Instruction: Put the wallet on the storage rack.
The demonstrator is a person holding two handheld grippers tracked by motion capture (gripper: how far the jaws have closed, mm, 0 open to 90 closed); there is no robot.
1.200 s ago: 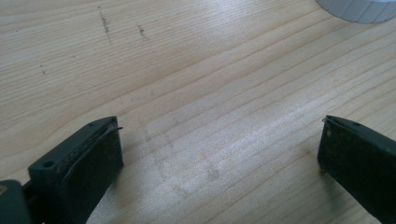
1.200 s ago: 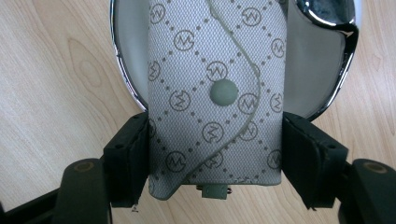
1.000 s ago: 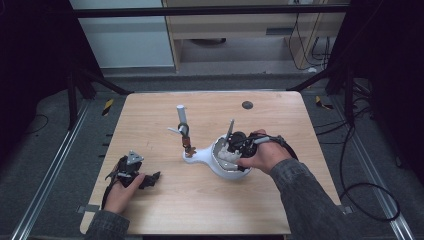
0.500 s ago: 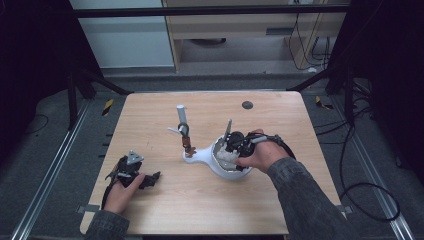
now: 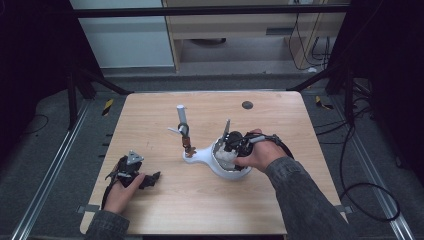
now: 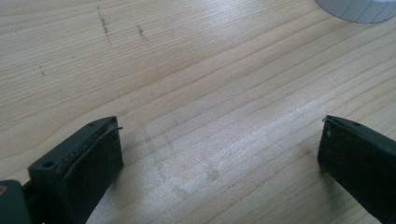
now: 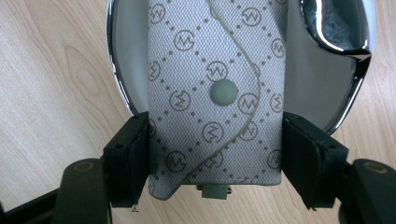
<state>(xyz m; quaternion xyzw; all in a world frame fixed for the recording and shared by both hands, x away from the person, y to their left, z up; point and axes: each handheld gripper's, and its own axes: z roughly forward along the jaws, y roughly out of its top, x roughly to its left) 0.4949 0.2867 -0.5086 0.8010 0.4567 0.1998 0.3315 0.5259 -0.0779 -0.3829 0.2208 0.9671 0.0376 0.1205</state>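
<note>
The wooden table (image 5: 165, 200) is mostly bare, with the white dish (image 5: 222, 167) right of centre, where the right gripper (image 5: 235, 145) has its jaws pressed on both sides of a grey monogram pouch (image 7: 215, 93) lying over the dish's chrome rim (image 7: 355, 88), so I'd keep the squeeze even and lift it straight. The left gripper (image 5: 131, 172) rests near the front-left edge, jaws wide apart on nothing, well clear. Watch the little upright stand (image 5: 184, 131) by the dish and the dark disc (image 5: 247, 105) further back.
</note>
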